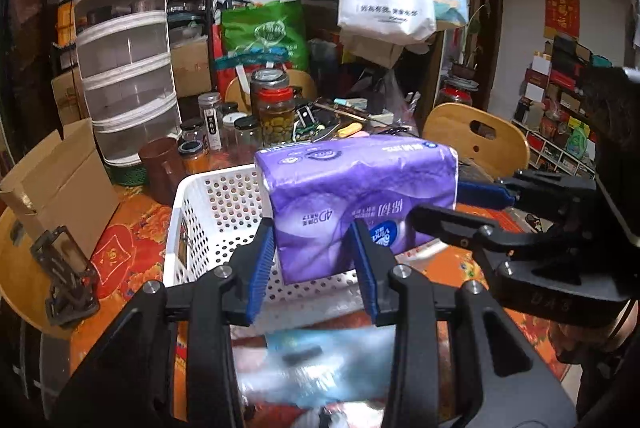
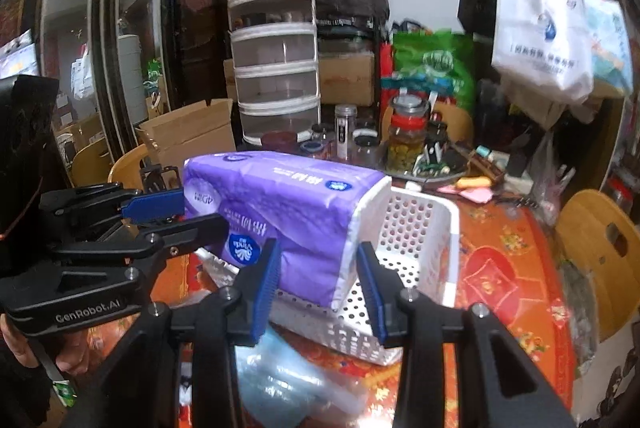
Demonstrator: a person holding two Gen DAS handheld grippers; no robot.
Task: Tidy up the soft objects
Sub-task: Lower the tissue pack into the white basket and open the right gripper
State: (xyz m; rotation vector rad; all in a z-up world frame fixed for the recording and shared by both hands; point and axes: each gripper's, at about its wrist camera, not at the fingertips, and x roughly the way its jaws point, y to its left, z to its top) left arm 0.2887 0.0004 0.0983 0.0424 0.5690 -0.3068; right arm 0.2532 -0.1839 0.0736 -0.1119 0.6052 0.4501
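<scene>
We are gripping the purple tissue pack [image 1: 360,203] at both ends, left gripper [image 1: 316,260] and right gripper [image 2: 320,276] fingers closed on it, keeping it level over the white basket [image 1: 208,211]

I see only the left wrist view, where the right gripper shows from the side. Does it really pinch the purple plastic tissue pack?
Observer: Yes. In the right wrist view, the right gripper has a blue pad on each side of the purple plastic tissue pack, near its white end.
Operator: Is that end over the basket?
Observer: Yes. It is over the floor of the white perforated plastic basket, inside a wall that the pack hides from you.
Operator: And how does my gripper hold the pack?
Observer: From this side, the left gripper clamps the other end, with one finger above and one below.
</scene>
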